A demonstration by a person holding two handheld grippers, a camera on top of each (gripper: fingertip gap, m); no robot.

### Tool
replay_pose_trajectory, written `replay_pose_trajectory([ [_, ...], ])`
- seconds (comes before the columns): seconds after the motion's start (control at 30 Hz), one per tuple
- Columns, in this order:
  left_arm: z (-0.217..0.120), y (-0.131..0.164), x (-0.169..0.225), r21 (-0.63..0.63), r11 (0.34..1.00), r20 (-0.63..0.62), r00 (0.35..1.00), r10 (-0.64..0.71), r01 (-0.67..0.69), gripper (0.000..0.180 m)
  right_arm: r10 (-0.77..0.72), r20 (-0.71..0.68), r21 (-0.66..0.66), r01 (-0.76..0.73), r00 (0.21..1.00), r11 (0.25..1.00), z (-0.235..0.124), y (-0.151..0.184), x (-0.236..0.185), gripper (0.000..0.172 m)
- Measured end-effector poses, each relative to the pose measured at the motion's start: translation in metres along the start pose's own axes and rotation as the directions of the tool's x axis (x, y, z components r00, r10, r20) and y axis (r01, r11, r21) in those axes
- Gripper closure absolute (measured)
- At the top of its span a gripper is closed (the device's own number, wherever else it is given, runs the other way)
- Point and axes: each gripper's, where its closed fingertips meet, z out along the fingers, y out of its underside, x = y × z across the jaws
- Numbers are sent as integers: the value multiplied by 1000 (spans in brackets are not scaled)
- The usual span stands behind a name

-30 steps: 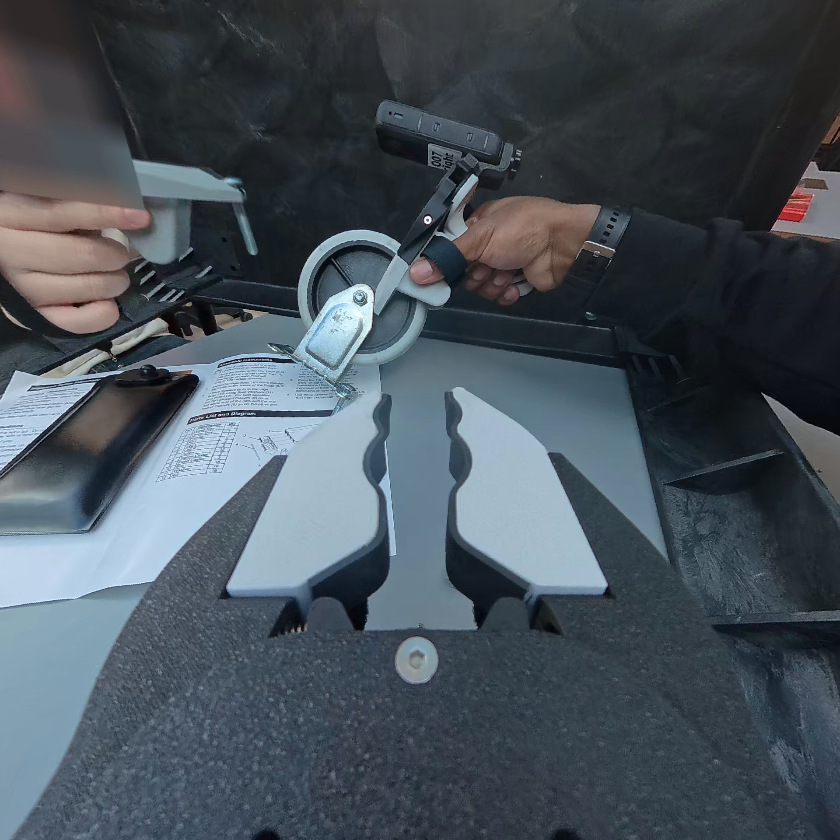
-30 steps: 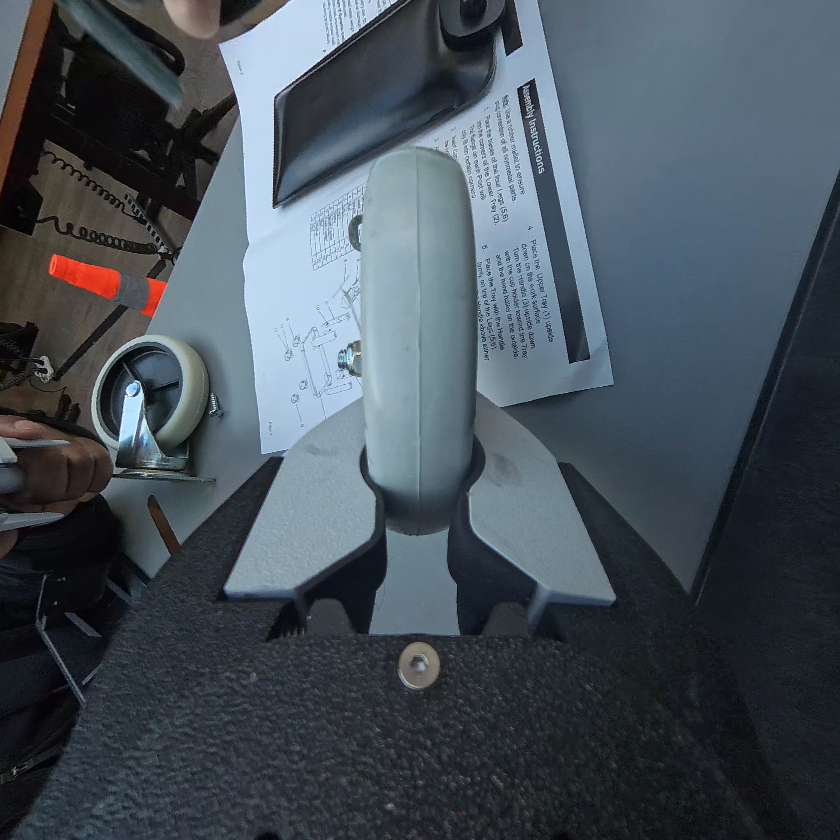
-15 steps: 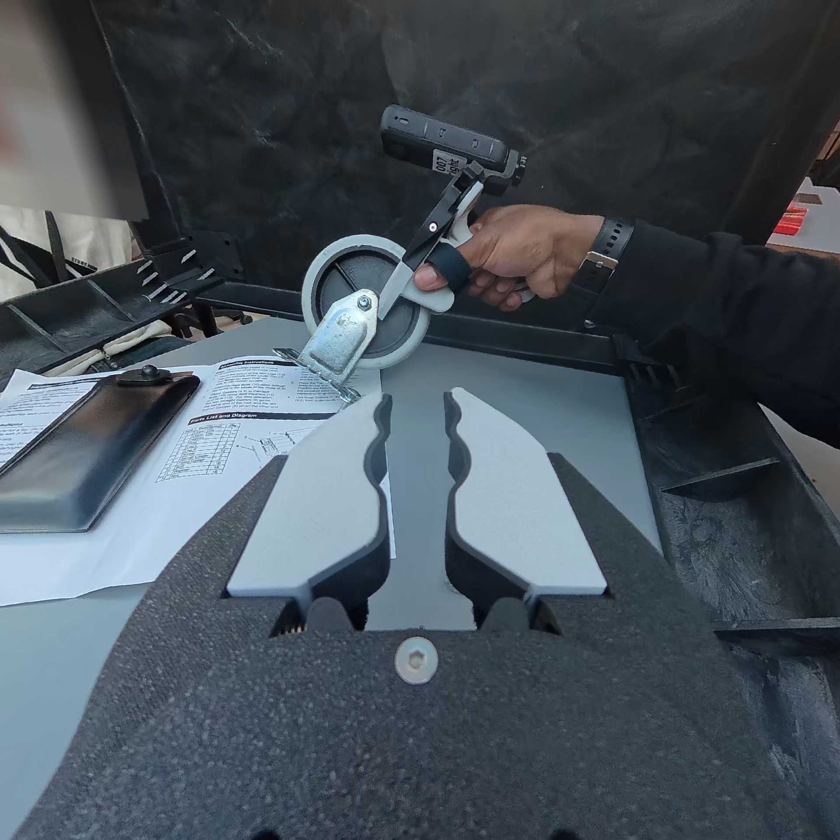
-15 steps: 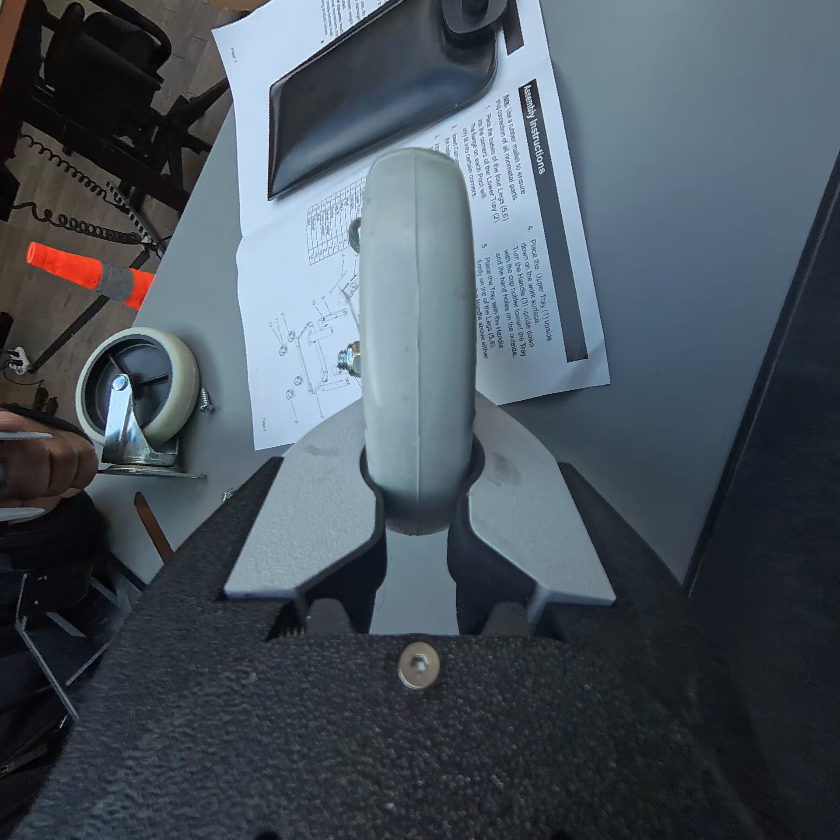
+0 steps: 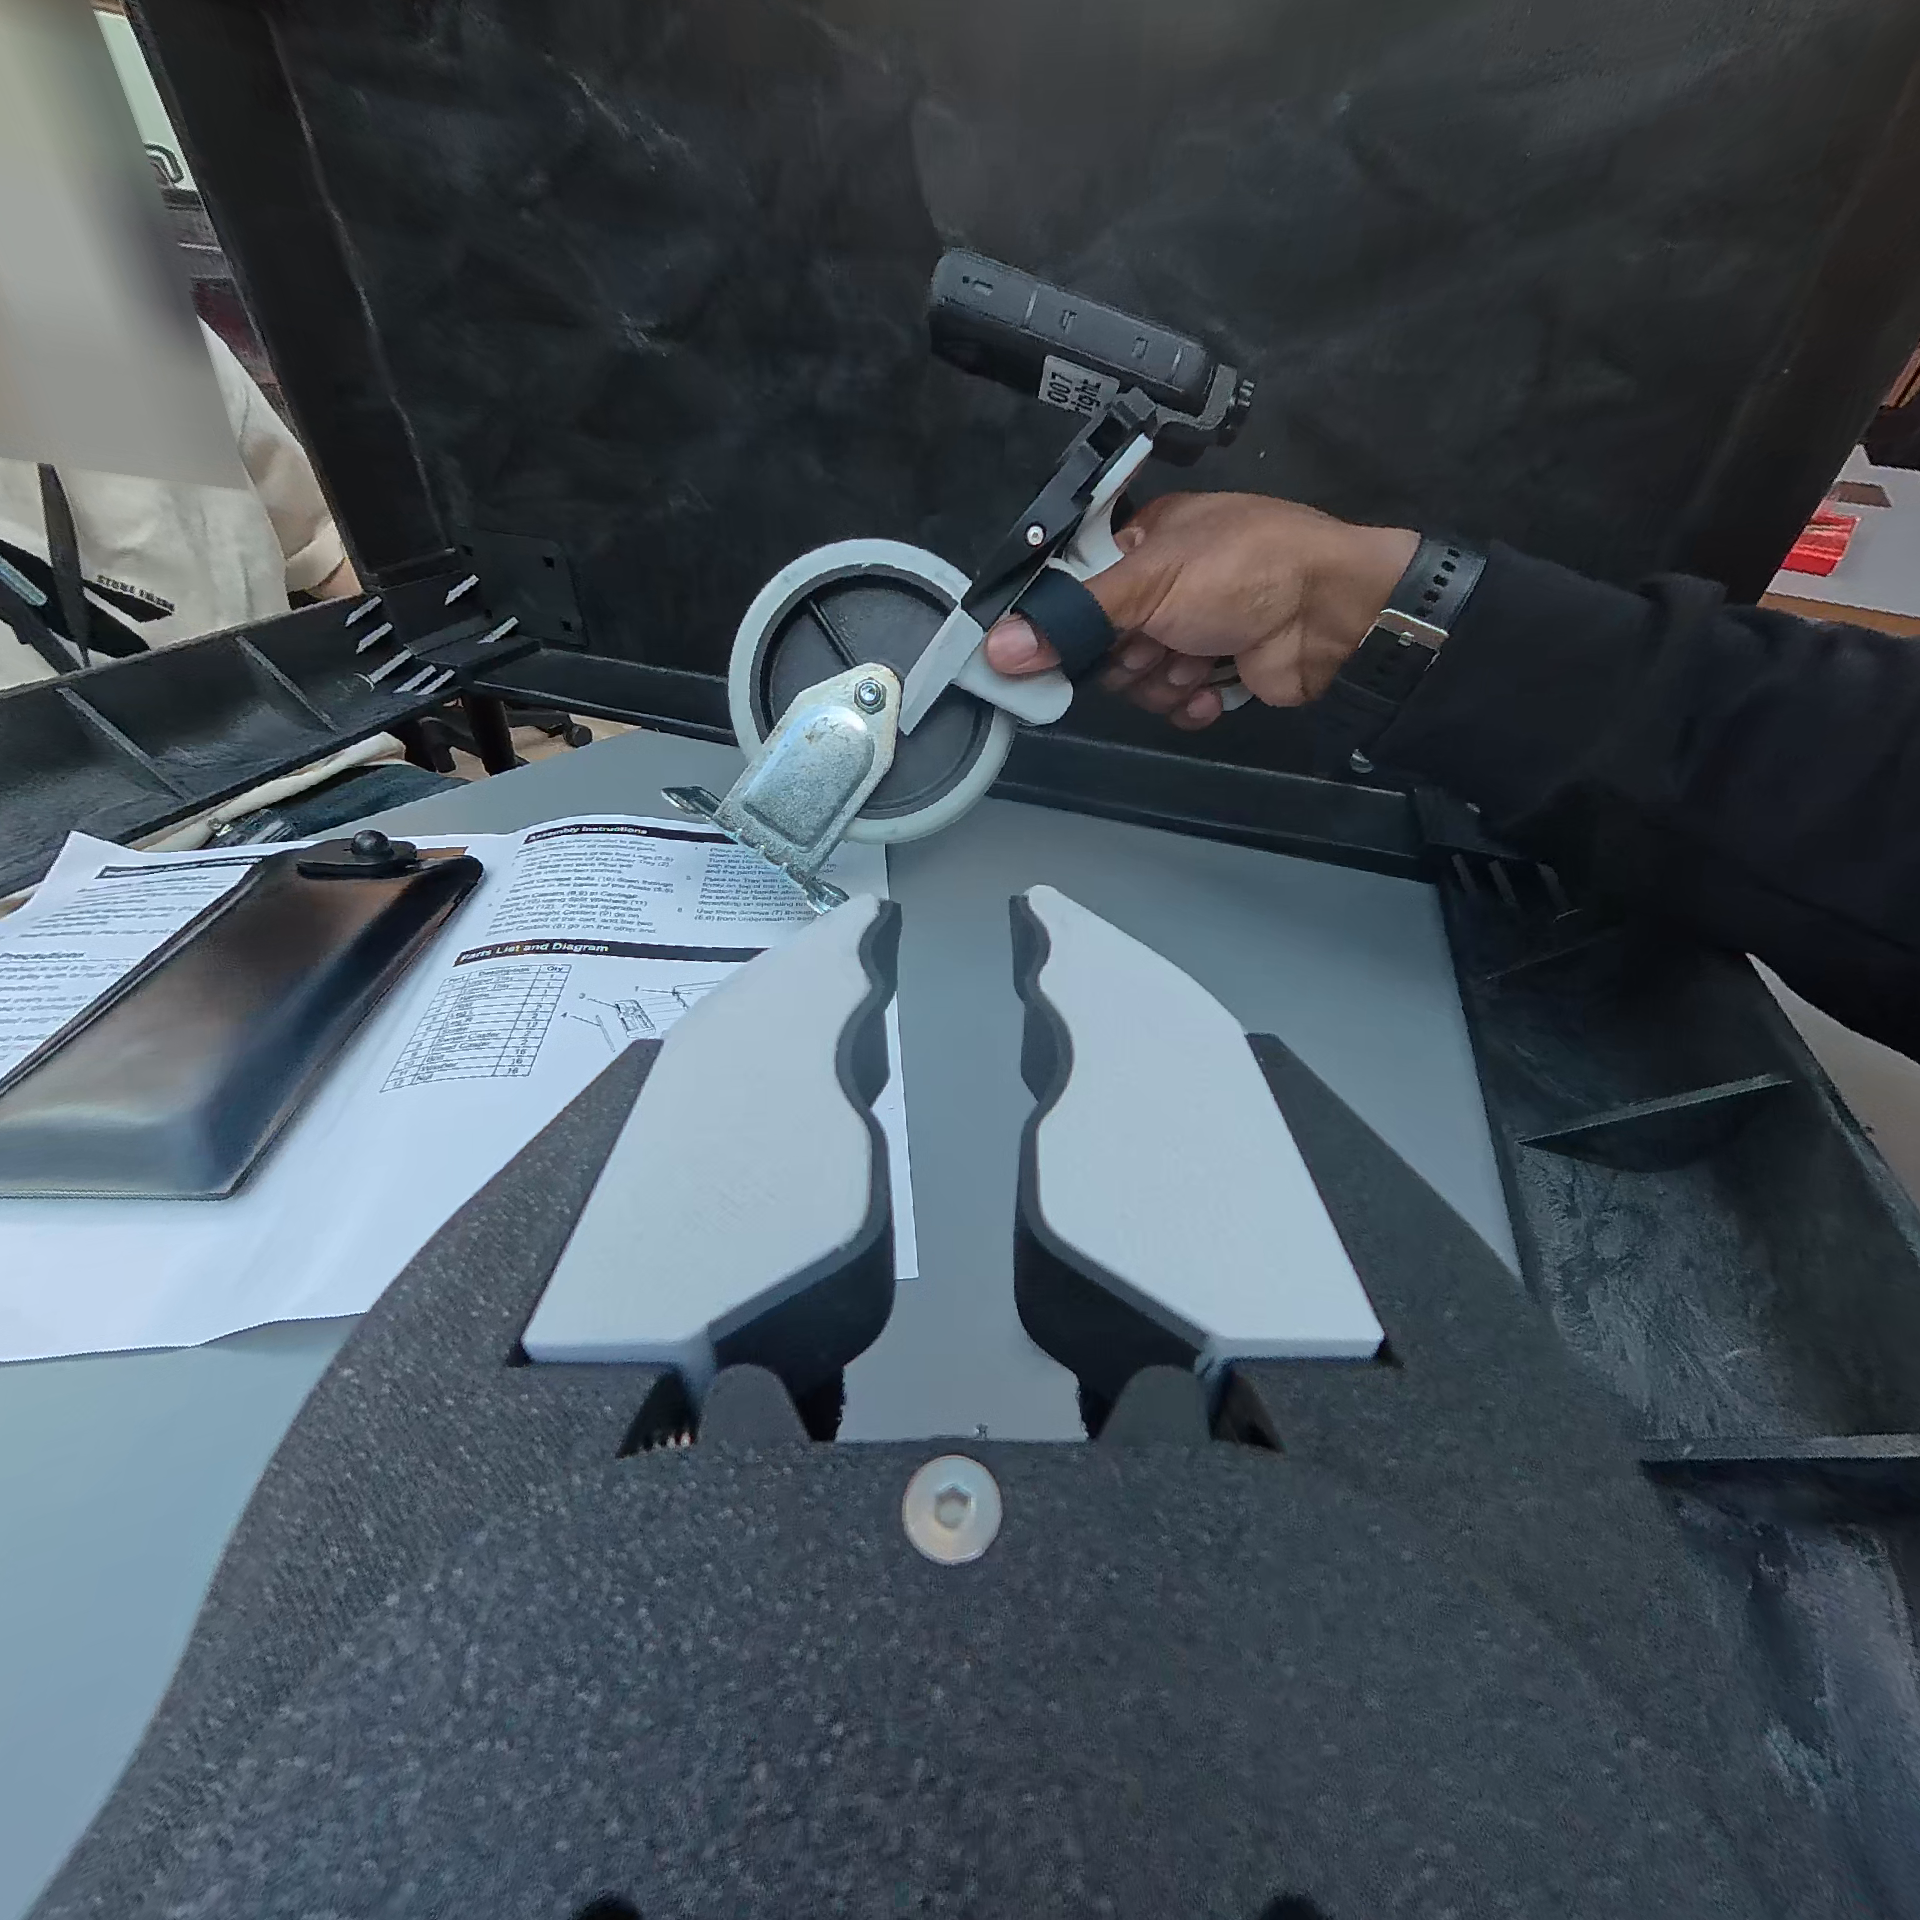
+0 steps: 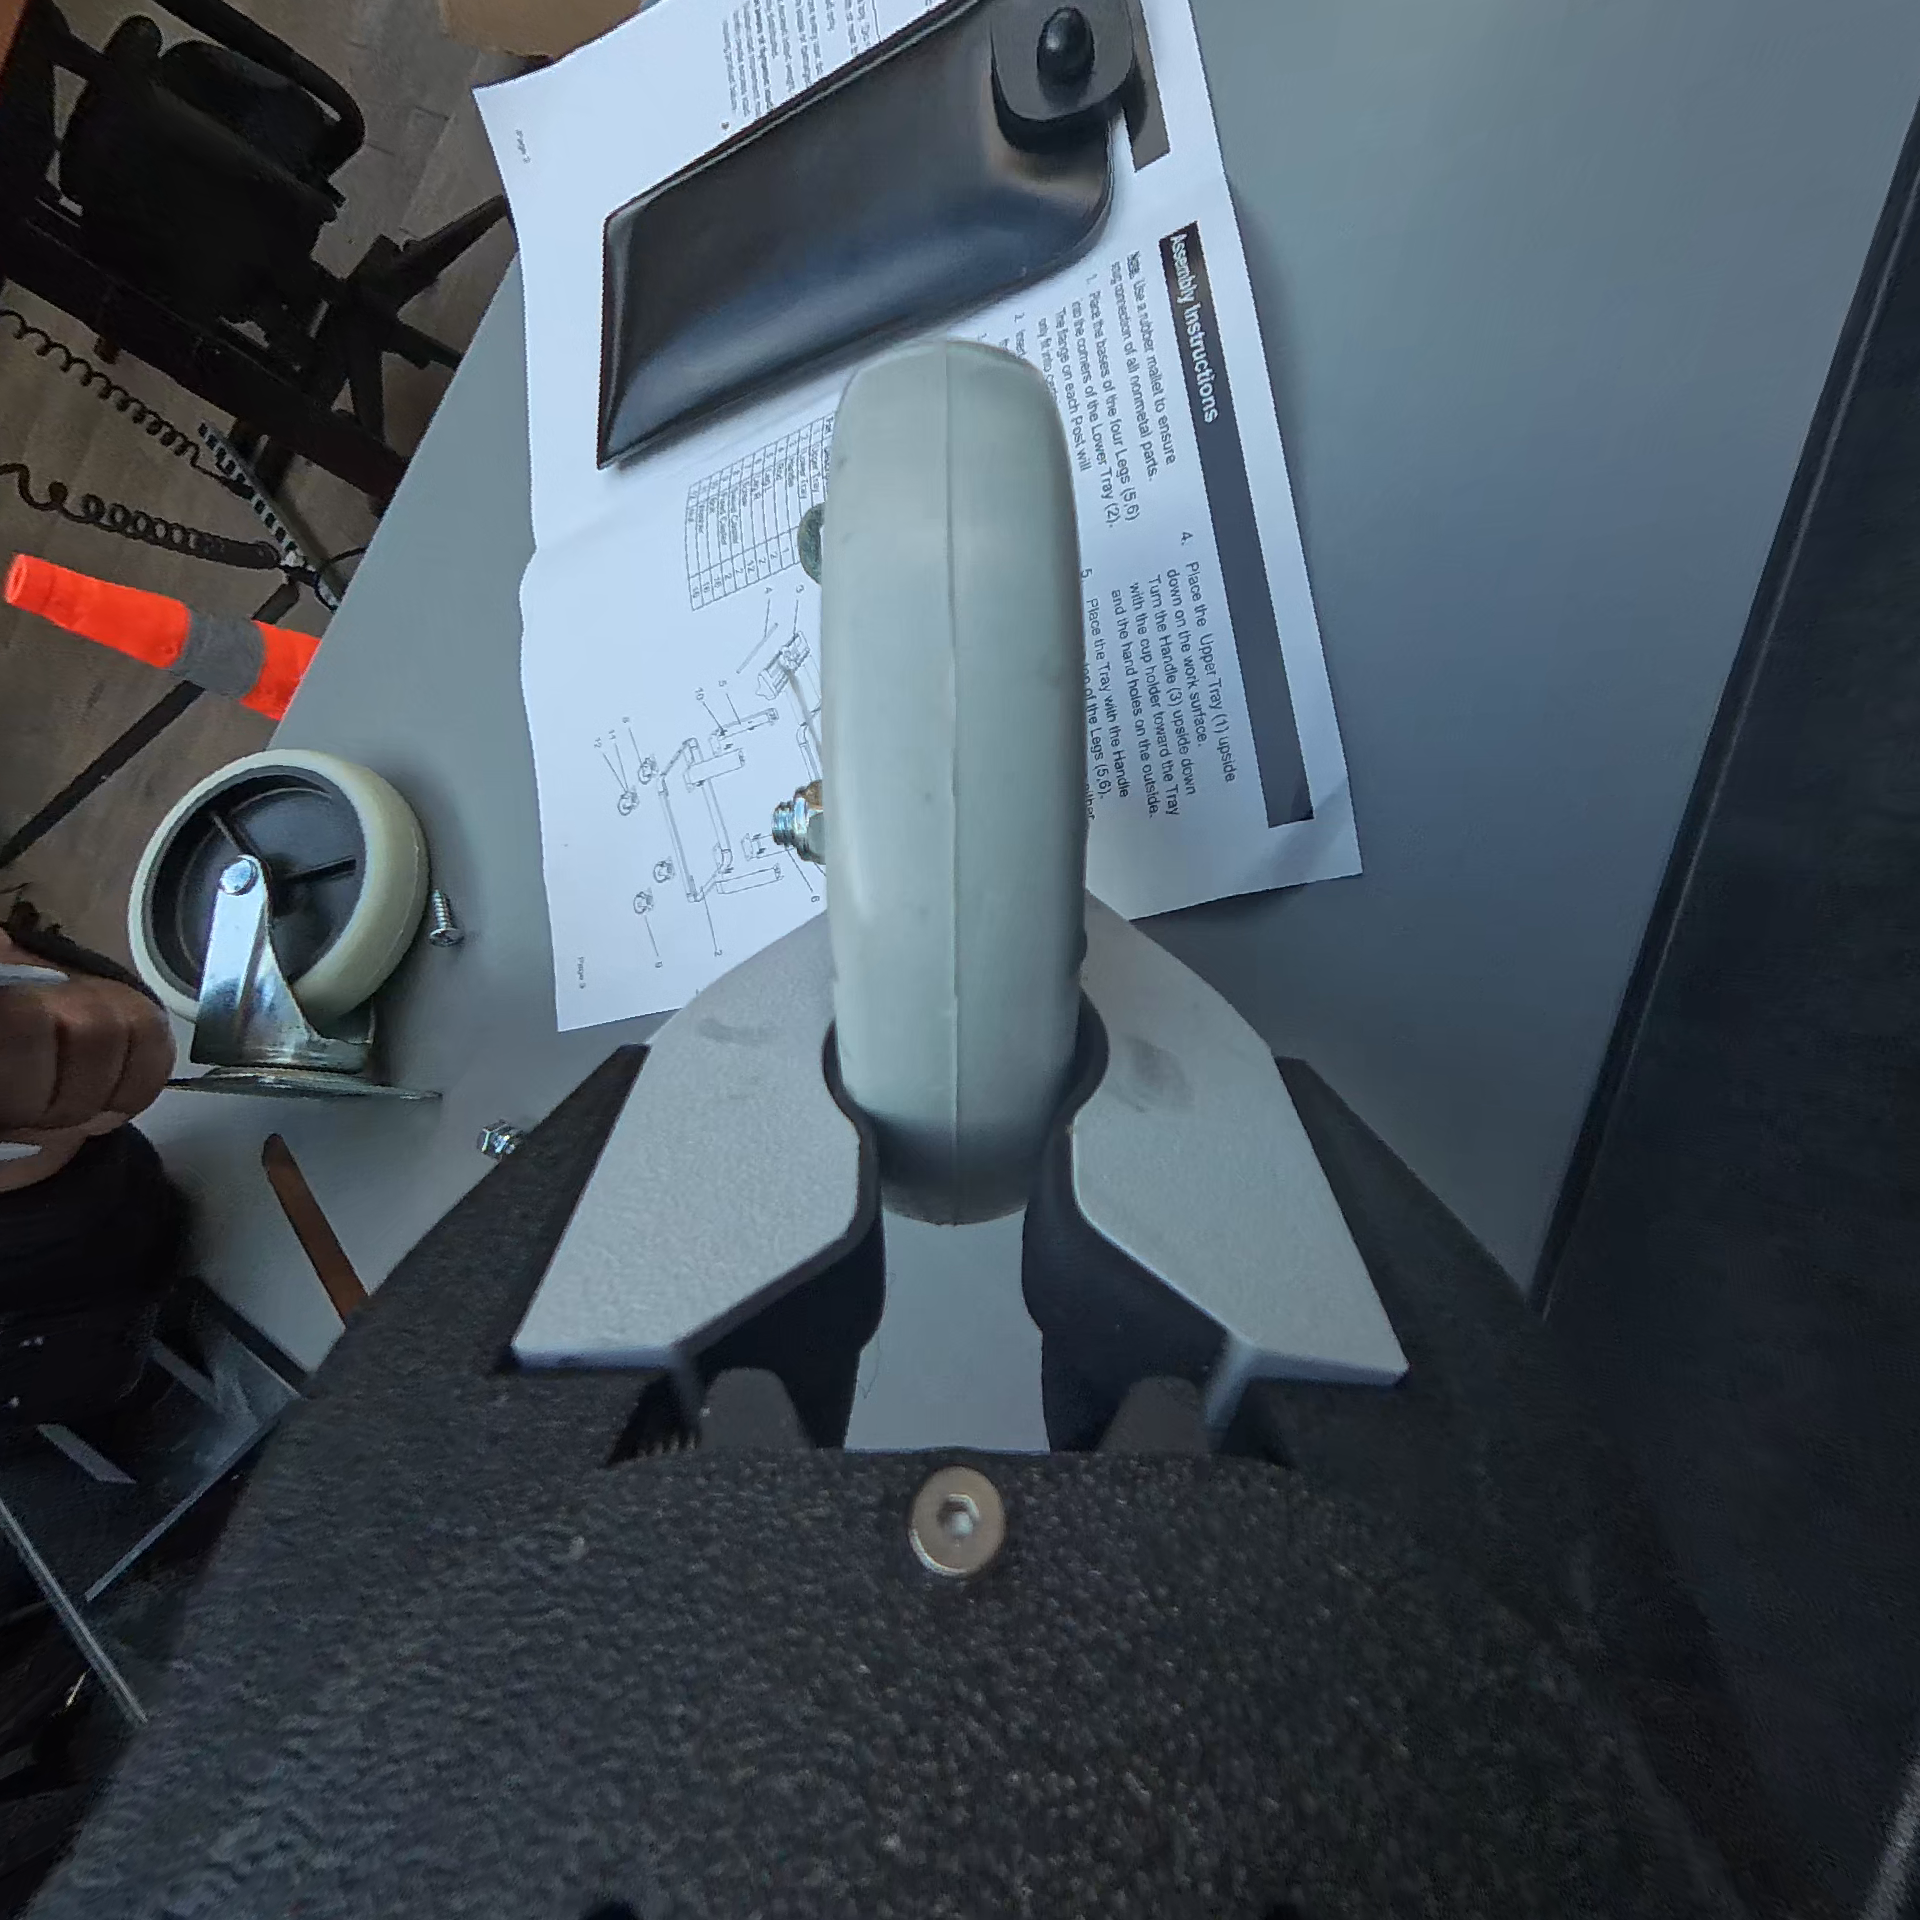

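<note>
The caster, a grey wheel in a metal bracket, sits clamped by its tread in the right gripper, held above the instruction sheet on the grey table. Since a moment ago it has barely shifted. The left gripper hovers apart, empty. A second caster stands near the table edge, with what looks like a screw beside it.

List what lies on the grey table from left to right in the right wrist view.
Second caster wheel standing on its plate → loose screw → instruction sheet → grey caster wheel clamped in the right gripper → bare grey table → black panel.
</note>
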Motion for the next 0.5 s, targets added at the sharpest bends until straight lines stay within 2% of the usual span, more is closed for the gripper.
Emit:
replay_pose_trajectory([
  [0.3,-5,-3,-9,19,1000,20,1000,-19,19,161,-74,-45,115,78,996,990,-48,5,-20,144],
  [0.5,-2,1,-10,11,999,19,999,-37,37,162,-46,-43,184,53,998,982,-58,15,-21,144],
])
